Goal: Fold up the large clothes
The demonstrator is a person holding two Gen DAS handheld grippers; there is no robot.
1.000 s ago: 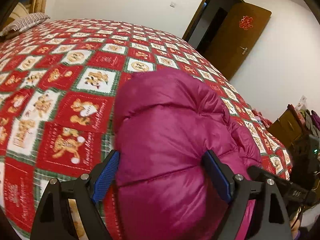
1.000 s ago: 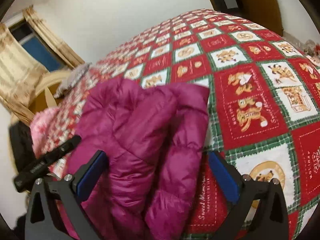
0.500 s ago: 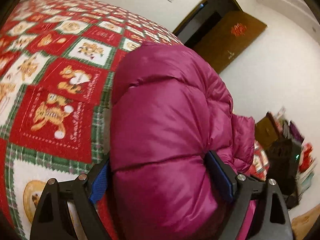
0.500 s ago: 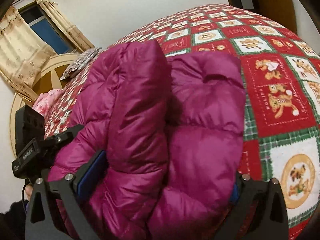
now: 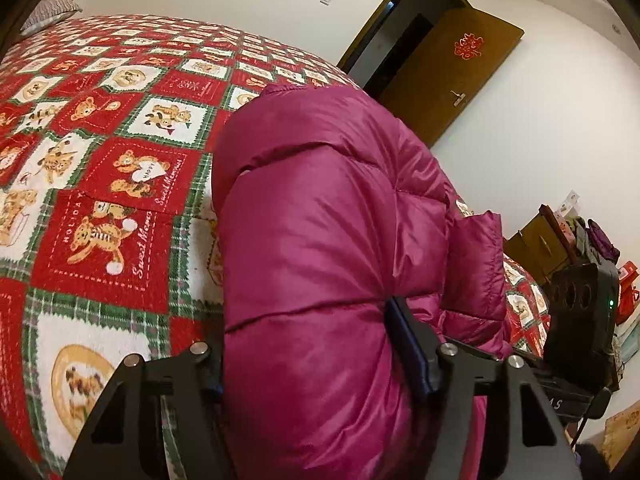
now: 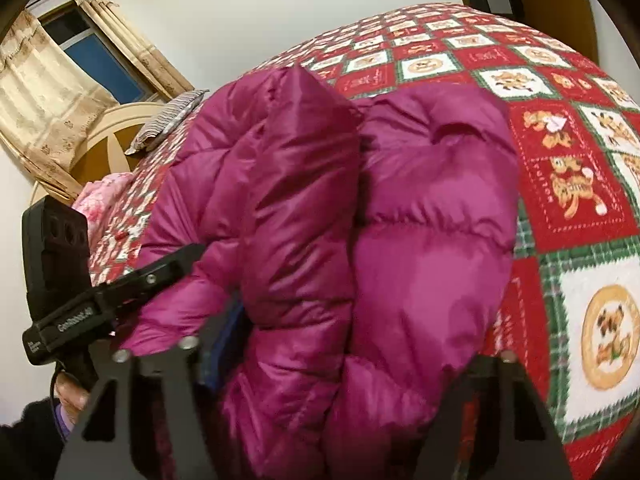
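A magenta puffer jacket (image 5: 320, 232) lies bunched on a bed (image 5: 100, 184) covered by a red, green and white teddy-bear quilt. On the left, the left gripper (image 5: 316, 352) has just been closing its fingers, and they now squeeze a thick fold of the jacket; the blue pad of 1 finger (image 5: 404, 344) dents the padding, while the other pad is mostly hidden behind the fabric. On the right, the right gripper (image 6: 344, 360) has likewise just been closing, and its 2 fingers clamp another puffy fold of the same jacket, its pads almost buried. A striped pillow (image 6: 168, 120) lies at the bed's far end, and a brown door (image 5: 448, 72) stands open.
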